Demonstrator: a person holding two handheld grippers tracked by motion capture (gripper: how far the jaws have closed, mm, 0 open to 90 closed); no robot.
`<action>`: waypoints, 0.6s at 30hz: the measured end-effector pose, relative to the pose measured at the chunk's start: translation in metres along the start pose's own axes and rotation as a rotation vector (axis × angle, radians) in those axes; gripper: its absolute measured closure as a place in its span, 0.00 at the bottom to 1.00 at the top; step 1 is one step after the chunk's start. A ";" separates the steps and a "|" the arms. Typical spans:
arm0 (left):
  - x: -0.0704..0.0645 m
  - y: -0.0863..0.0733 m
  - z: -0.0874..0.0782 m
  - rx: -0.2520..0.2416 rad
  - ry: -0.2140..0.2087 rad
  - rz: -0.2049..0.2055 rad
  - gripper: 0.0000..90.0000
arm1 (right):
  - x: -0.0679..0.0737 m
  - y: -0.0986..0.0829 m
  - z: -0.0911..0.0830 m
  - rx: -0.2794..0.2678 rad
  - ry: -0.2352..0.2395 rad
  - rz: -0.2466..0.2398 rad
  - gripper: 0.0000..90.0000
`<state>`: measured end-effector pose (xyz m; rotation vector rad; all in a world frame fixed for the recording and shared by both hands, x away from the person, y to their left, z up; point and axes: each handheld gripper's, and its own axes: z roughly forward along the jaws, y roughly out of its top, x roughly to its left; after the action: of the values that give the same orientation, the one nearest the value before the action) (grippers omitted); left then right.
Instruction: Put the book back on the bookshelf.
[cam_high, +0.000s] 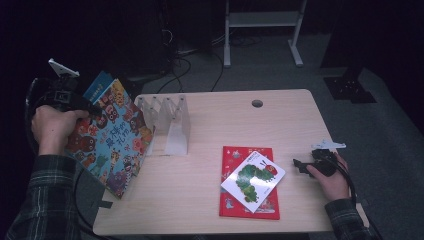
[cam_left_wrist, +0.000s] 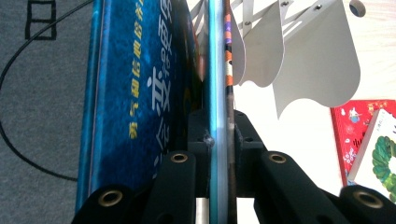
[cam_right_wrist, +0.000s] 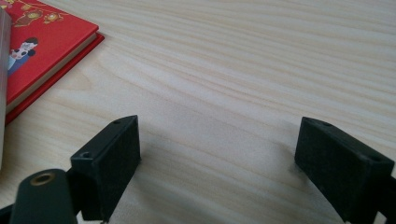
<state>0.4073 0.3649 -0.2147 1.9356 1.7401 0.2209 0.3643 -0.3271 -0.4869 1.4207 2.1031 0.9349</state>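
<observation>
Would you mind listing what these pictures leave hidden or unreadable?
- High view: the left gripper jaws, hidden by the hand and the colourful book.
- Left gripper view: that book's cover, seen edge-on; the blue book is cut off at the top.
- Right gripper view: the red book is cut off by the left edge.
- High view: the caterpillar book title, too small.

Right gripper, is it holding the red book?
No, the right gripper rests open on the bare table, its jaws wide apart, with the red book off to one side.
</observation>
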 end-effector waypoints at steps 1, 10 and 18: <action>0.000 0.000 0.001 -0.004 0.000 0.001 0.90 | 0.000 0.000 0.000 0.000 0.000 0.000 0.15; -0.002 0.003 0.017 -0.029 0.005 -0.003 0.90 | 0.000 0.000 0.000 0.000 0.000 0.000 0.15; -0.006 0.006 0.024 -0.056 0.031 -0.013 0.90 | 0.000 0.000 0.000 0.000 0.000 0.000 0.15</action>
<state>0.4228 0.3528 -0.2309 1.8899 1.7468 0.2930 0.3643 -0.3271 -0.4870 1.4210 2.1027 0.9354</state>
